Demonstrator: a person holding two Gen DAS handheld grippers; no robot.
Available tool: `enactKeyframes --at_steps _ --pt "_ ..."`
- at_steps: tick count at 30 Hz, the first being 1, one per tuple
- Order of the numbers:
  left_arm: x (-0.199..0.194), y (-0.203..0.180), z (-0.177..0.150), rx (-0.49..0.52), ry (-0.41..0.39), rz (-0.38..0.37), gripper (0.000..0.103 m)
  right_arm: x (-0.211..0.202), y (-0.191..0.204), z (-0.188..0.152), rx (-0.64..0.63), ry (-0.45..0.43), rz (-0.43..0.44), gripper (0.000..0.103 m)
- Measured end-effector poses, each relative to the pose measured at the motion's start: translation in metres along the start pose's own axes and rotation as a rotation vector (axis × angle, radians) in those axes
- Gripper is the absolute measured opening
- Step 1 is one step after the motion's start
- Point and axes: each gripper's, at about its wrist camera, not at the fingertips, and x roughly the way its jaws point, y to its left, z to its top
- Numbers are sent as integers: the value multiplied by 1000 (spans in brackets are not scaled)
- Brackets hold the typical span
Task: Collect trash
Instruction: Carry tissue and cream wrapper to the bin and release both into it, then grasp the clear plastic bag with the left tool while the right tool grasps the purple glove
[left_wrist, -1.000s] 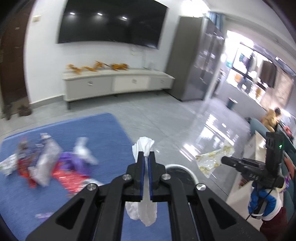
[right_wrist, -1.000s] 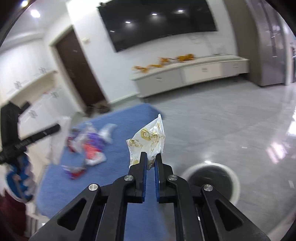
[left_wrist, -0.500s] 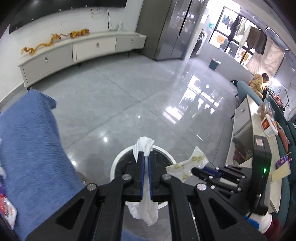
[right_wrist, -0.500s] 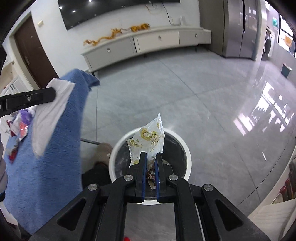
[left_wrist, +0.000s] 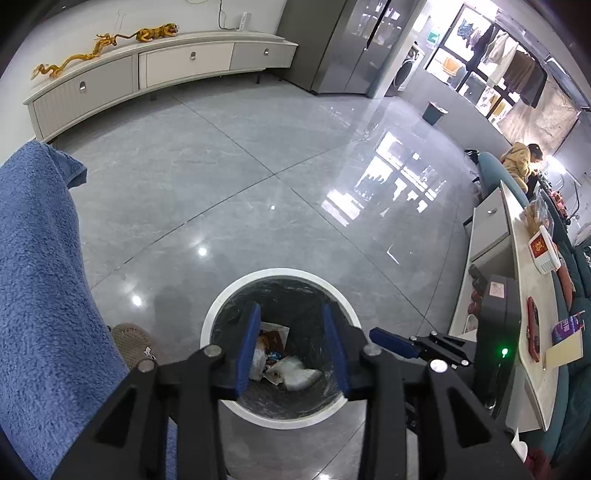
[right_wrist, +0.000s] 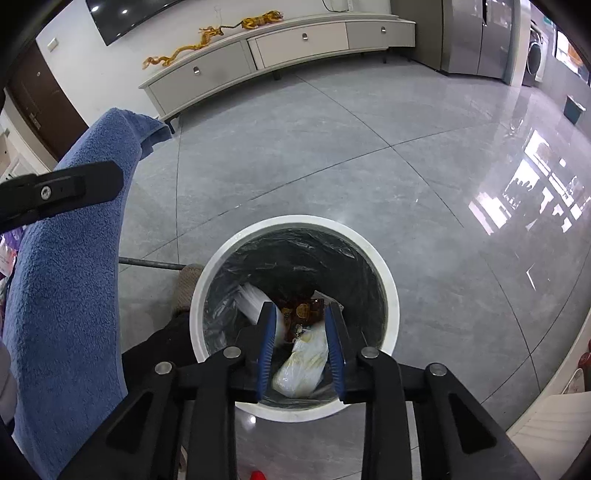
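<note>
Right wrist view: right tool (right_wrist: 301, 347) has just spread, nothing pinched, yellow-printed wrapper (right_wrist: 301, 363) down in the black-lined white bin (right_wrist: 391, 295). Left view only: left tool (left_wrist: 291, 349), also just spread, over white tissue (left_wrist: 299, 374), worktop (left_wrist: 528, 325) alongside.

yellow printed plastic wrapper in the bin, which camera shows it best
The right wrist view: the yellow printed plastic wrapper lies in plain sight between the open right tool fingers, inside the white round bin. In the left wrist view I cannot pick it out among the pale scraps.
</note>
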Motion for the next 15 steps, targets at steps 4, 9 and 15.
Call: enactKeyframes --at_steps 4,9,15 --pt "-26 4 -7 6 -56 16 35 -14 5 4 -9 -27 6 27" --pt "-73 8 -16 29 -141 58 35 -53 22 17 -47 -112 18 28" --pt "-135 21 -32 28 -254 104 50 -97 64 29 -119 -207 50 31"
